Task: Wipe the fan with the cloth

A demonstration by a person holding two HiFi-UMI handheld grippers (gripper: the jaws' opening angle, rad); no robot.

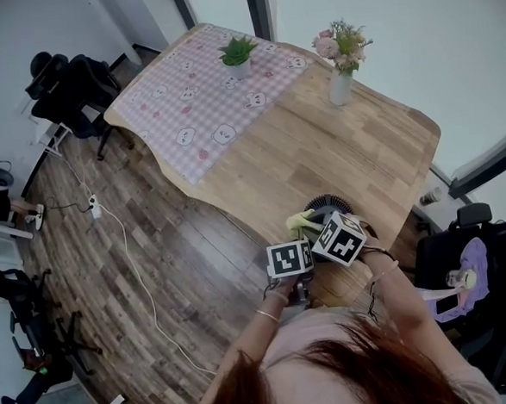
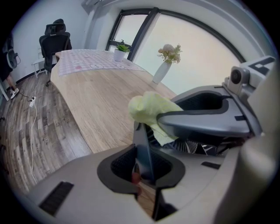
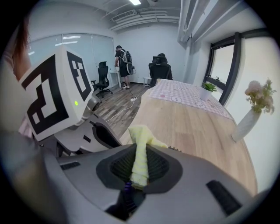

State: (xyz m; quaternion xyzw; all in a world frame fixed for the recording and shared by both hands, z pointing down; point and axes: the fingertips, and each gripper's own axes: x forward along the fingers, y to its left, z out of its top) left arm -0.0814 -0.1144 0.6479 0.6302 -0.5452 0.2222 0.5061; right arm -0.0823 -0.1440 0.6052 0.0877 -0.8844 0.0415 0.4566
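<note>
A small black round fan (image 1: 327, 207) stands near the front edge of the wooden table (image 1: 353, 147). My left gripper (image 2: 144, 164) is shut on a thin dark grey upright part of the fan (image 2: 143, 146), and the striped grille (image 2: 197, 148) shows just beyond it. My right gripper (image 3: 139, 168) is shut on a pale yellow cloth (image 3: 141, 148), which sticks up out of its jaws. In the head view the cloth (image 1: 302, 222) lies bunched against the fan's left rim. In the left gripper view the cloth (image 2: 151, 111) hangs from the right gripper's grey finger (image 2: 205, 118).
A pink checked tablecloth (image 1: 202, 88) covers the table's far end, with a potted plant (image 1: 238, 51) on it. A white vase of flowers (image 1: 340, 65) stands mid-table. Black office chairs (image 1: 68, 89) and a cable with a power strip (image 1: 93, 204) are at the left.
</note>
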